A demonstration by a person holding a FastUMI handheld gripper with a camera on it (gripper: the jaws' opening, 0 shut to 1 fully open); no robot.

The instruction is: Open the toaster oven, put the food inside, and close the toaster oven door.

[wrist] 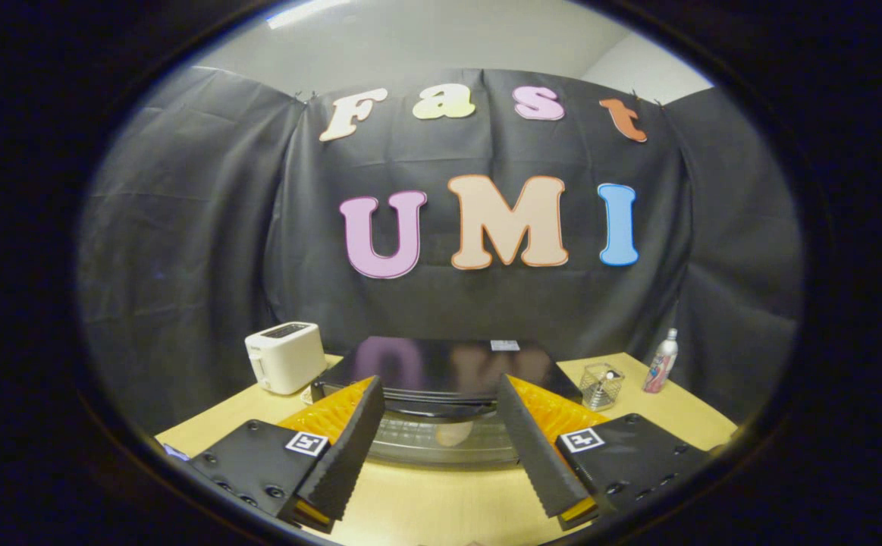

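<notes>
Evidently a door step — gripper (441, 444) held above the table (441, 508), fingers spread wide, gripping nothing. Toaster oven (441, 375) sits at 12 o'clock, just ahead of and between the fingers; dark glossy top, curved glass door (429, 440) facing the gripper. Whether the door is ajar or fully shut, cannot tell.

A pale rounded thing (453, 434) shows through the glass — likely the food, already inside. If so, closing is the step in hand.

To do it well: keep the fingers level with the door's top edge, centre on it, push or pull straight along the hinge arc, no twisting — the oven could slide on the table.

White pop-up toaster (286, 356) at 10 o'clock, slots look empty. Small wire basket (601, 385) at 2 o'clock, contents too small to tell. Bottle (660, 362) just beyond it, upright.
</notes>
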